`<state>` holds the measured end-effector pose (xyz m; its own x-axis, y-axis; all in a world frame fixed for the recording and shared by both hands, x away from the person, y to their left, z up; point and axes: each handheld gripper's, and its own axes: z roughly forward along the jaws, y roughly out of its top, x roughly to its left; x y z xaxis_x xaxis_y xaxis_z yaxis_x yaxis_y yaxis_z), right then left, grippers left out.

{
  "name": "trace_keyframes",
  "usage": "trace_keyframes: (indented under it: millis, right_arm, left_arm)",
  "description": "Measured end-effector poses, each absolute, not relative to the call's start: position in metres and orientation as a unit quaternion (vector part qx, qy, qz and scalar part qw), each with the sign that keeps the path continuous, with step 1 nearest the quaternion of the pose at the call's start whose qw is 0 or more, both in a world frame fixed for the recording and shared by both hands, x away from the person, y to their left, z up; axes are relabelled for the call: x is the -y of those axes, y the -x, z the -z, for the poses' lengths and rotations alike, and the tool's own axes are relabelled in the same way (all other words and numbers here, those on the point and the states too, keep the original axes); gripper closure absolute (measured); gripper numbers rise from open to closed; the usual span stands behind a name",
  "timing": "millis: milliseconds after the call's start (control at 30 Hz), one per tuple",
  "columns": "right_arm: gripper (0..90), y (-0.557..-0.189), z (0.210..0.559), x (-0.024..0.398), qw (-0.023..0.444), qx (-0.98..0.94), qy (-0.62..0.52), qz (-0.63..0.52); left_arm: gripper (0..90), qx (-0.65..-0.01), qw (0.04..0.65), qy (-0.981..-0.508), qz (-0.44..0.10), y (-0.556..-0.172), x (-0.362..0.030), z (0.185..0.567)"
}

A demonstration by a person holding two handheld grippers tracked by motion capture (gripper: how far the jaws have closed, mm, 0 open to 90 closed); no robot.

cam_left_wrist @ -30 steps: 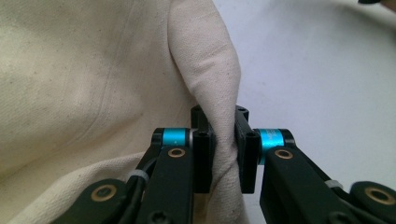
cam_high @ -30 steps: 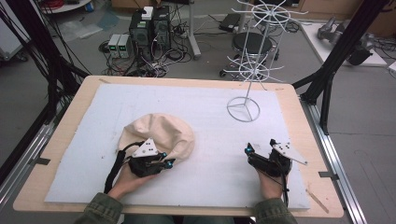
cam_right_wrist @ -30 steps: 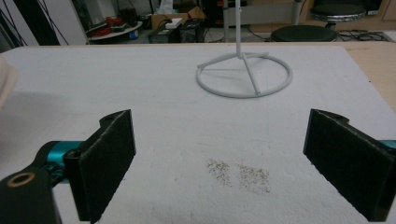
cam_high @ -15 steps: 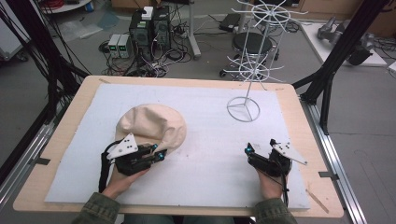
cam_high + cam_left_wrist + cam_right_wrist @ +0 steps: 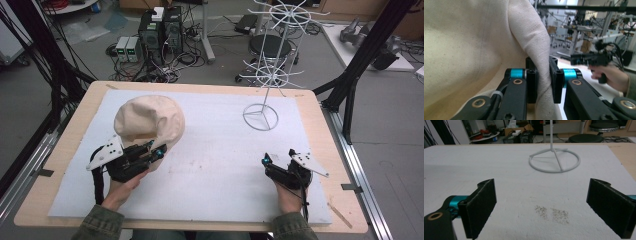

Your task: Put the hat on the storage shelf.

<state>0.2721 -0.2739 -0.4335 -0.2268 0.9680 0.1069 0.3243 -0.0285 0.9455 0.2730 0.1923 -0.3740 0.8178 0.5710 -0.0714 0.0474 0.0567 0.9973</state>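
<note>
A beige cloth hat (image 5: 149, 121) hangs lifted at the left of the white mat (image 5: 220, 150). My left gripper (image 5: 156, 150) is shut on a fold of its edge. In the left gripper view the two black pads pinch that fabric fold (image 5: 541, 75) between them, and the hat (image 5: 474, 45) rises to the left of the fold. My right gripper (image 5: 277, 156) rests low on the mat at the right, jaws wide apart with nothing between them (image 5: 542, 186). It also shows far off in the left gripper view (image 5: 589, 58), held by a hand.
A white wire rack stands on a ring base (image 5: 260, 117) at the back right of the mat, seen ahead of the right gripper (image 5: 554, 160). The wooden table edge (image 5: 320, 125) frames the mat. Black frame posts (image 5: 350, 75) and floor equipment stand beyond.
My left gripper has moved left and up with the hat's edge in it, so the hat has risen off the mat and stands taller. The right gripper has stayed put.
</note>
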Motion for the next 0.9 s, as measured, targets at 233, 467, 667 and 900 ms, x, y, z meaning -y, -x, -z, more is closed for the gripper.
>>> trace_keyframes:
  millis: [233, 467, 667, 900]
  right_arm:
    - [8.0, -0.273, 0.434, 0.271, 0.332, -0.613, -0.53, -0.482]
    - [8.0, -0.275, 0.434, 0.272, 0.331, -0.611, -0.532, -0.485]
    - [8.0, -0.281, 0.436, 0.271, 0.315, -0.61, -0.535, -0.492]
    - [8.0, -0.283, 0.437, 0.269, 0.312, -0.611, -0.533, -0.495]
  left_arm:
    - [80.0, -0.227, 0.708, -0.635, -0.211, -0.277, -0.192, 0.358]
    - [80.0, -0.212, 0.716, -0.627, -0.224, -0.282, -0.184, 0.338]
    - [80.0, -0.193, 0.723, -0.62, -0.235, -0.288, -0.173, 0.315]
    - [80.0, -0.175, 0.735, -0.61, -0.239, -0.304, -0.157, 0.291]
